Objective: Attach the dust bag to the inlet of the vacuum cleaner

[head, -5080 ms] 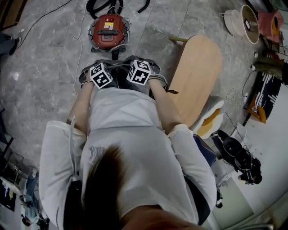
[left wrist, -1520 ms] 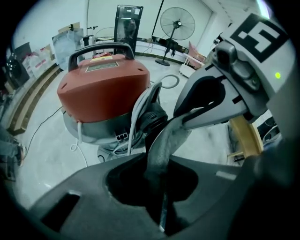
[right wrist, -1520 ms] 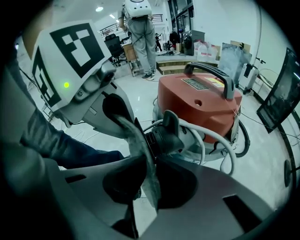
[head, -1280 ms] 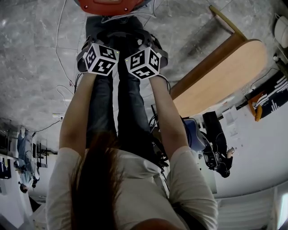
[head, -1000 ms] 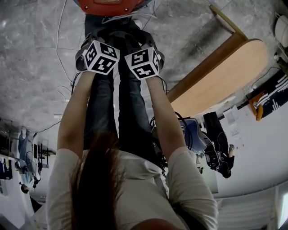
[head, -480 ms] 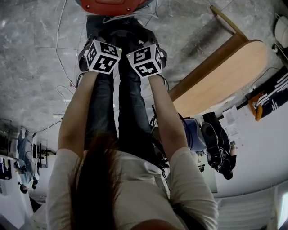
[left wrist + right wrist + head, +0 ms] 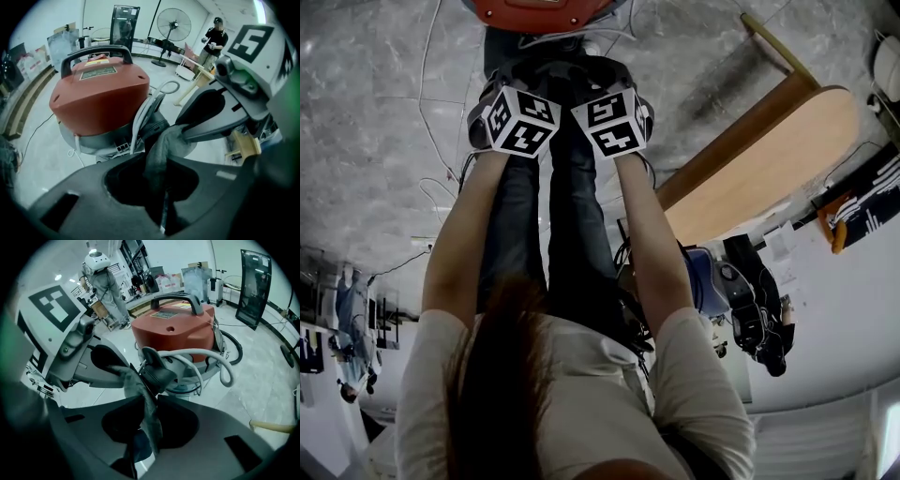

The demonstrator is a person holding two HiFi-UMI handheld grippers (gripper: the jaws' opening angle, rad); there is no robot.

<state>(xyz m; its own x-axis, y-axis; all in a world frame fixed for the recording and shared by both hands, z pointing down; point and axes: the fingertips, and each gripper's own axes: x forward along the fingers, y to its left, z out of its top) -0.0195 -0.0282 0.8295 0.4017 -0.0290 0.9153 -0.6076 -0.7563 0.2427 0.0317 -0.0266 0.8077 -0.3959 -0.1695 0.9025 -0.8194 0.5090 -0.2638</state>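
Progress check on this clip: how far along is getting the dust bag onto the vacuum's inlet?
Done: the grey dust bag is off the floor, pinched by both the left gripper and the right gripper, in front of the red vacuum cleaner. In hand: its cloth is stretched between them beside the black inlet. Left: seating the bag's mouth over the inlet; no view shows it fitted.

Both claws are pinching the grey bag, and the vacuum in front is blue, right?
No, the vacuum cleaner is red, not blue; the left gripper view shows it. The rest holds: the left gripper and the right gripper both pinch the grey dust bag.
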